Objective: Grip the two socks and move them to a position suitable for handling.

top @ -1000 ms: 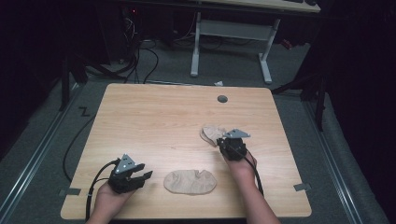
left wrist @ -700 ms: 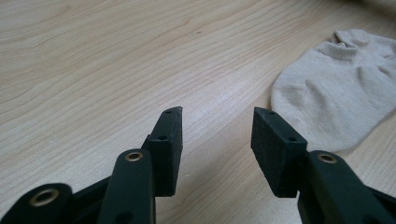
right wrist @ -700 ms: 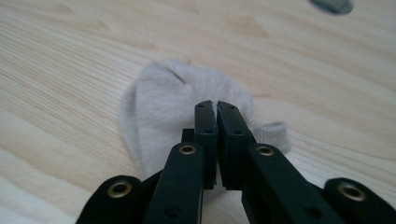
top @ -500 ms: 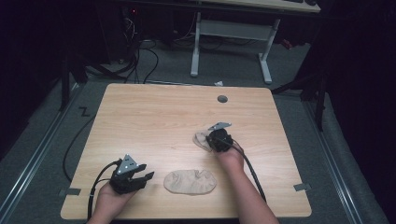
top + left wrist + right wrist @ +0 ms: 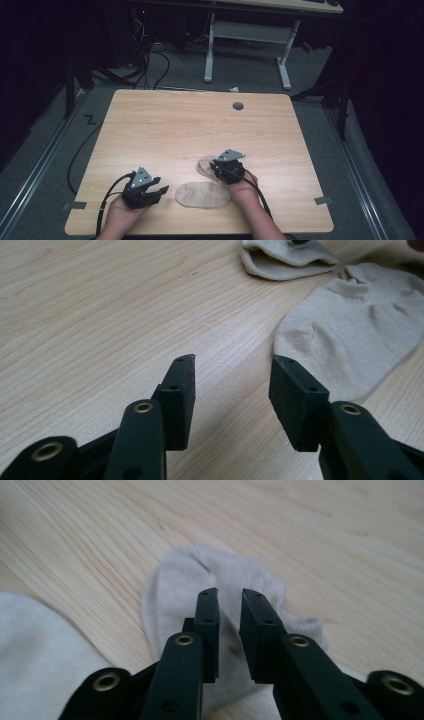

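Your right gripper (image 5: 230, 597) has just been opening, jaws slightly parted over the small sock (image 5: 175, 590) beside the flat sock (image 5: 202, 195), nothing pinched. Your left gripper (image 5: 232, 372) waits spread wide. Close too high and you could miss the fabric.

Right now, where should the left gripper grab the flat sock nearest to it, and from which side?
Probably the ribbed cuff of the near sock. The sock lies flat on the table, so its middle gives no edge to pinch, while the cuff looks thicker and bunched. The left gripper stands open beside the sock's other end, so I'd come down from above over the cuff.
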The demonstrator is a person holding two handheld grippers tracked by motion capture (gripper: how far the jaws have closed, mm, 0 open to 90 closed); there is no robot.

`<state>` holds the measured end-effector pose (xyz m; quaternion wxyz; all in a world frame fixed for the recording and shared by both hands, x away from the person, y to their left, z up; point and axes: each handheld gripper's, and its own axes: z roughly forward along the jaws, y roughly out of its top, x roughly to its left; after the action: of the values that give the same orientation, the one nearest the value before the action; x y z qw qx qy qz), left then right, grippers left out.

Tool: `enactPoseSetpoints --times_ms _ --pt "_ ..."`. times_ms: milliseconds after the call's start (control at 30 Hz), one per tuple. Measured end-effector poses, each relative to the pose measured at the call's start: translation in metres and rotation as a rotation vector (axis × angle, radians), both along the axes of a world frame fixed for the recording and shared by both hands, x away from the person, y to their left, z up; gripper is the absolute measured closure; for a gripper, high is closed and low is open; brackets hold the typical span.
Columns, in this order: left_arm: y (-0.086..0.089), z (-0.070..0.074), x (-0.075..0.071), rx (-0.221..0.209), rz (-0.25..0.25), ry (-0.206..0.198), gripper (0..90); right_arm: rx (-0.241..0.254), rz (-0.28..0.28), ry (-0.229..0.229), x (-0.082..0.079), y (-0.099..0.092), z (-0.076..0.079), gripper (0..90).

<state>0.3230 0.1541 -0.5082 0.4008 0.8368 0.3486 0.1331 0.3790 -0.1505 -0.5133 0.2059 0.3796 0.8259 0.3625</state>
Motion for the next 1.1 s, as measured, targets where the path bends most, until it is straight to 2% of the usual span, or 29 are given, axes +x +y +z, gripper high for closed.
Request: enactPoseSetpoints --times_ms 67,133,200,267,300,433,467,500,533,567,600,767,900,1100 --pt "0.0 -0.001 0.001 0.006 0.001 0.0 53.7 0.014 0.026 -0.024 -0.004 0.014 0.01 70.4" --pt "0.0 -0.001 0.002 0.005 0.007 0.005 53.7 0.011 0.029 -0.03 -0.005 0.018 0.011 67.9" --pt "0.0 -0.001 0.003 0.004 0.01 0.007 53.7 -0.01 0.032 -0.036 -0.004 0.029 0.011 60.0" --pt "0.0 -0.002 0.002 0.006 0.009 0.007 53.7 -0.059 0.021 -0.043 -0.002 0.038 0.007 55.8" --pt "0.0 -0.002 0.002 0.007 0.007 0.008 53.7 -0.066 0.007 -0.025 0.003 0.041 0.003 54.7" --pt "0.001 -0.003 0.002 0.008 0.006 0.012 53.8 -0.088 -0.006 -0.02 0.007 0.043 0.0 54.9" --pt "0.001 -0.003 0.002 0.008 0.006 0.012 53.7 -0.089 -0.011 -0.017 0.009 0.043 -0.002 56.1" --pt "0.002 -0.003 0.002 0.007 0.006 0.011 53.7 -0.101 -0.016 -0.008 0.011 0.042 -0.004 67.1" --pt "0.002 -0.003 0.002 0.007 0.006 0.011 53.8 -0.101 -0.016 -0.008 0.011 0.042 -0.004 67.1" --pt "0.002 -0.002 0.001 0.001 0.009 0.011 53.7 -0.11 -0.014 -0.008 0.012 0.041 -0.004 78.7" --pt "0.002 -0.002 0.001 0.0 0.005 0.012 53.8 -0.109 -0.015 -0.009 0.011 0.04 -0.003 82.6" --pt "0.002 -0.002 0.001 0.002 0.006 0.011 53.8 -0.093 -0.007 -0.041 0.009 0.037 0.003 86.5" --pt "0.001 -0.002 0.001 0.004 0.004 0.016 53.8 -0.054 0.003 -0.053 0.005 0.033 0.007 86.9" --pt "-0.003 -0.004 0.0 0.011 -0.002 0.018 53.8 -0.017 0.054 -0.068 -0.001 0.037 0.013 86.8"
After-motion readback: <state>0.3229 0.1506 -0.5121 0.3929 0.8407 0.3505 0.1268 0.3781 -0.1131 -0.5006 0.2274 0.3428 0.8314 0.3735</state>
